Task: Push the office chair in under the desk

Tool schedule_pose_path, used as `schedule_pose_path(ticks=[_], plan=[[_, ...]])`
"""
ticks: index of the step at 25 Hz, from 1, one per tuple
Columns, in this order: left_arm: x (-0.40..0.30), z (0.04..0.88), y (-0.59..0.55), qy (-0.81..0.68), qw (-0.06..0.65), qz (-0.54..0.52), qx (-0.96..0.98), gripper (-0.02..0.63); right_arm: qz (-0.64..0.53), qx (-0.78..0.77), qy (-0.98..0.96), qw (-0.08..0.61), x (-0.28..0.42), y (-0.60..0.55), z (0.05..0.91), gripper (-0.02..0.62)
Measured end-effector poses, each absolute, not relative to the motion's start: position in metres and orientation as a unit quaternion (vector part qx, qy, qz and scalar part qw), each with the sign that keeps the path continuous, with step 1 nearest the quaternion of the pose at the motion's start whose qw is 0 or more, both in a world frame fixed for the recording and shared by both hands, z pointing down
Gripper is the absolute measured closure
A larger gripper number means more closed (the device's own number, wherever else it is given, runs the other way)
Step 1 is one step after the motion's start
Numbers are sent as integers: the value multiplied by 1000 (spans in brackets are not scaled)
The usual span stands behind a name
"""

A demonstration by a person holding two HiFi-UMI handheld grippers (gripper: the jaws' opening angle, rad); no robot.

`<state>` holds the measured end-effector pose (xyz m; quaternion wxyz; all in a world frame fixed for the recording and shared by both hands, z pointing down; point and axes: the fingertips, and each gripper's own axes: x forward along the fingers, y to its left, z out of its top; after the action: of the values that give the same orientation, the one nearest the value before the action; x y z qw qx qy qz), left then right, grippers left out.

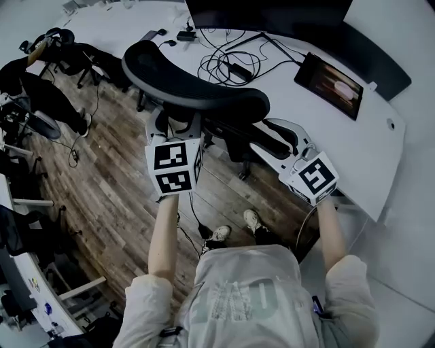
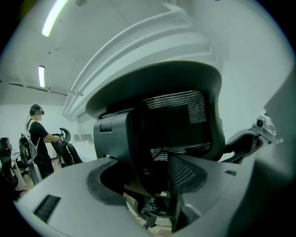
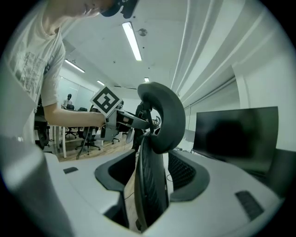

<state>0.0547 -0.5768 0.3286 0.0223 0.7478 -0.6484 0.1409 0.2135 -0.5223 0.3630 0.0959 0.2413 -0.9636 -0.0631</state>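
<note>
The black office chair [image 1: 197, 92] stands at the white desk [image 1: 370, 160], its seat under the desk's edge and its curved headrest toward me. My left gripper [image 1: 177, 128] sits behind the backrest. In the left gripper view the chair's back spine [image 2: 138, 148] stands between the jaws of the left gripper [image 2: 148, 185] with a gap at the pads, so it is open. My right gripper [image 1: 280, 144] straddles the backrest's right edge. In the right gripper view that mesh edge [image 3: 150, 185] stands between the open jaws of the right gripper [image 3: 150, 180], untouched, with the headrest [image 3: 166, 115] above.
On the desk lie a tablet [image 1: 329, 85], a tangle of cables [image 1: 224, 64] and a dark monitor [image 1: 272, 17]. Other chairs [image 1: 68, 58] stand on the wooden floor at the left. A person [image 2: 37, 139] stands far off. My feet [image 1: 217, 234] are behind the chair.
</note>
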Motion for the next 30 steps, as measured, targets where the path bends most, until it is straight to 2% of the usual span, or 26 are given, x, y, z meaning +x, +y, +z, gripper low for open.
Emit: schedule_pose_path(ticks=[5,16,17,20,21,24,26,27,30], plan=[[52,321,-564,-651,4,146,745,348,-82,251,-958,113,212,-516,355,382],[31,289,-516,-653,-36,120,747,359,-128,272,-954,6,186,-479,257,382],[32,283,-509,-651,-45,112,750,386,-132,276,-952,-5,182,-475,249,382],[32,267,-488,-653,-84,85,748,558,-122,301,-945,-43,170,-465,237,383],[32,262,-481,-656,-99,75,745,574,-114,309,-943,-54,166,-462,237,383],[37,249,-462,-661,-124,32,740,588,-92,322,-940,-68,152,-453,245,412],[40,250,-453,-663,-125,21,738,589,-82,330,-939,-60,144,-451,254,466],[41,252,-448,-664,-123,18,737,589,-80,335,-937,-54,141,-450,259,519],[42,260,-437,-665,-111,16,738,589,-78,344,-935,-32,135,-448,271,569]])
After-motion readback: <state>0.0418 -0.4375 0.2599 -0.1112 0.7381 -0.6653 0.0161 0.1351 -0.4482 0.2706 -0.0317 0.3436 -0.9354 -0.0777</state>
